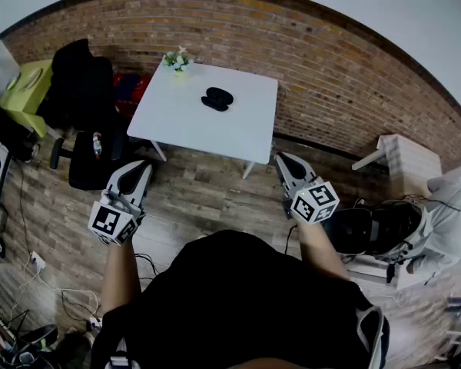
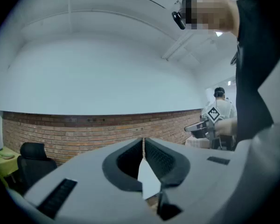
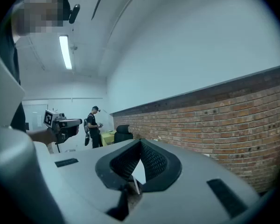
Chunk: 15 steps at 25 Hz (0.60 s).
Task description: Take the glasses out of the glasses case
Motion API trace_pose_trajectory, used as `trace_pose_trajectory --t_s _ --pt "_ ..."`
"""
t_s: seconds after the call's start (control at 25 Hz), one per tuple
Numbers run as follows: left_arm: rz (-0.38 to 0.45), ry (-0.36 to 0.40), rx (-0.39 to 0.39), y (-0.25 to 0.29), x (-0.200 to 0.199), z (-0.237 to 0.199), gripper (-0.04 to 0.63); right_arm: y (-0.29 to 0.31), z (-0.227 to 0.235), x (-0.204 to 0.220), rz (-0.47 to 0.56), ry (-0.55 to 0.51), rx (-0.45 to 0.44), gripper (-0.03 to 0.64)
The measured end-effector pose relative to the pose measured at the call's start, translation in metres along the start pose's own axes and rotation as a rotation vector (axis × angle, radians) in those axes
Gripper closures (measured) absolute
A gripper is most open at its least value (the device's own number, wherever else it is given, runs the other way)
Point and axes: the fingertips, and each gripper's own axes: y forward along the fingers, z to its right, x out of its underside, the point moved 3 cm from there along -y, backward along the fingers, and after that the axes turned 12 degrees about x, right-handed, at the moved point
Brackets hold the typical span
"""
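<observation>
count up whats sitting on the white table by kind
glasses case: 1
small plant: 1
total: 2

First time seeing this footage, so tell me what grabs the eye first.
A white table stands by the brick wall with a dark glasses case lying on it. Nearer, the left tool and right tool hang over the wood floor, both shut and empty.
</observation>
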Motion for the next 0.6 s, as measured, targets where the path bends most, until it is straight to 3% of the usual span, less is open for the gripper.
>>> trace_pose_trajectory --t_s 0.2,0.6 --pt "0.014 -0.032 0.024 -0.014 0.003 -0.025 0.572 0.022 -0.023 -0.003 0.005 -0.008 0.006 0.601" --pt "0.012 -0.017 0.045 -0.032 0.004 -0.062 0.572 0.045 -0.044 -0.010 0.020 0.020 0.072 0.601"
